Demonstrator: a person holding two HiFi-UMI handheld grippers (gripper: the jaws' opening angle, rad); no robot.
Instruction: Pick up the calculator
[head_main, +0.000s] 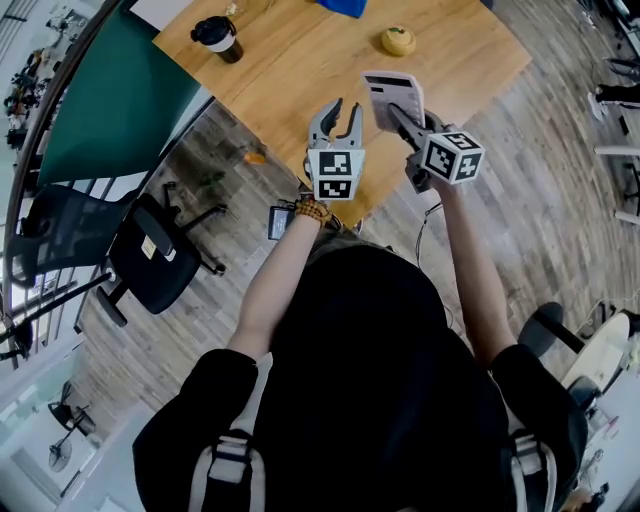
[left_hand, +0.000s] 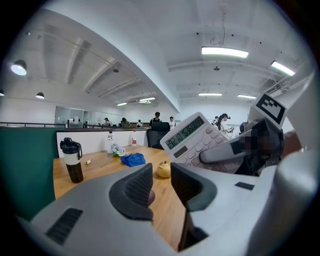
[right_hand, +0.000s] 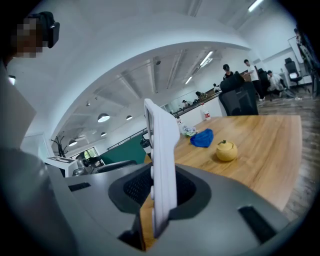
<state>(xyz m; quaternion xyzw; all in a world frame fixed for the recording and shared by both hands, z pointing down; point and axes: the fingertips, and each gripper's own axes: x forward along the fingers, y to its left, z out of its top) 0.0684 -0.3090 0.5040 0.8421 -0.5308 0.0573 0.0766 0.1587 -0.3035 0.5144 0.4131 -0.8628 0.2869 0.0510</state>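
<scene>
The white calculator (head_main: 392, 98) is off the wooden table (head_main: 290, 80), standing edge-on in my right gripper (head_main: 402, 118), which is shut on its lower end. In the right gripper view the calculator (right_hand: 162, 170) rises as a thin white slab between the two pads of the right gripper (right_hand: 159, 195). The left gripper view shows the calculator's display and keys (left_hand: 192, 137) up at the right. My left gripper (head_main: 341, 112) hovers just left of it over the table's near edge. The left gripper (left_hand: 161, 182) is open, with nothing between its pads.
On the table stand a black and white tumbler (head_main: 218, 38), a yellow fruit-shaped object (head_main: 398, 40) and a blue cloth (head_main: 340, 6). A green partition (head_main: 120, 100) borders the table's left side. A black office chair (head_main: 150, 255) stands on the floor at the left.
</scene>
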